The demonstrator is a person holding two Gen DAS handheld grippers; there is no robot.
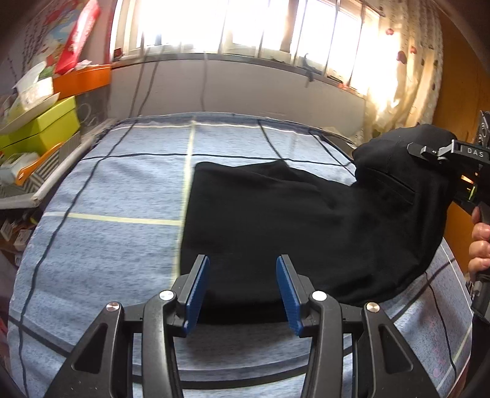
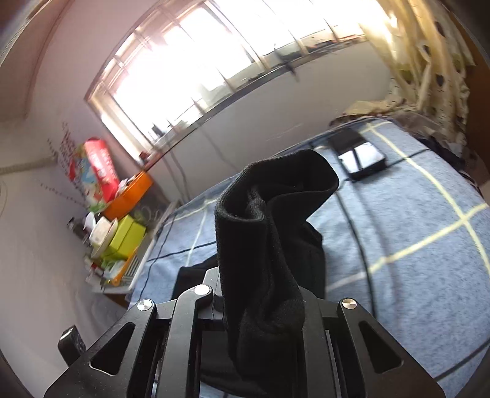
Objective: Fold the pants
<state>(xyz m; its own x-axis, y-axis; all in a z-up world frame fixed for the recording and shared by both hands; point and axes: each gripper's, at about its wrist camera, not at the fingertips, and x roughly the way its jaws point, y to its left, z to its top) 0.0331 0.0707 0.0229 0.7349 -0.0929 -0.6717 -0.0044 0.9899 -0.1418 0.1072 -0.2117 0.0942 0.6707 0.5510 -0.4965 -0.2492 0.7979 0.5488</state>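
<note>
The black pants (image 1: 275, 220) are spread across the middle of the left wrist view, on a blue checked bedsheet (image 1: 107, 189). Most of the garment lies flat, with a straight left edge near the pale vertical stripe of the sheet. The end at the right of that frame is lifted off the bed and bunched into a raised hump, where it is held by the right gripper (image 1: 441, 153). In the right wrist view the same end fills the centre and lower centre of the frame: a thick wad of black cloth (image 2: 269, 245) is pinched in the right gripper (image 2: 263, 306), whose jaws are pressed together on it, the fabric rising above them in a curled loop.

The left gripper (image 1: 243, 287) is seen at the bottom centre of its view with its blue pads (image 1: 196, 294) spread apart and nothing between them, straddling the near edge of the pants without pinching it.

The fold is judged to be under way rather than finished: one end is raised, apparently to be carried over the flat part, but it is not yet laid down. Setting it down, squaring the edges and any further folds are left.

A cluttered shelf (image 1: 39, 122) occupies the left of the left wrist view, a window (image 1: 245, 27) the top, and a curtain (image 1: 398, 76) the upper right.
</note>
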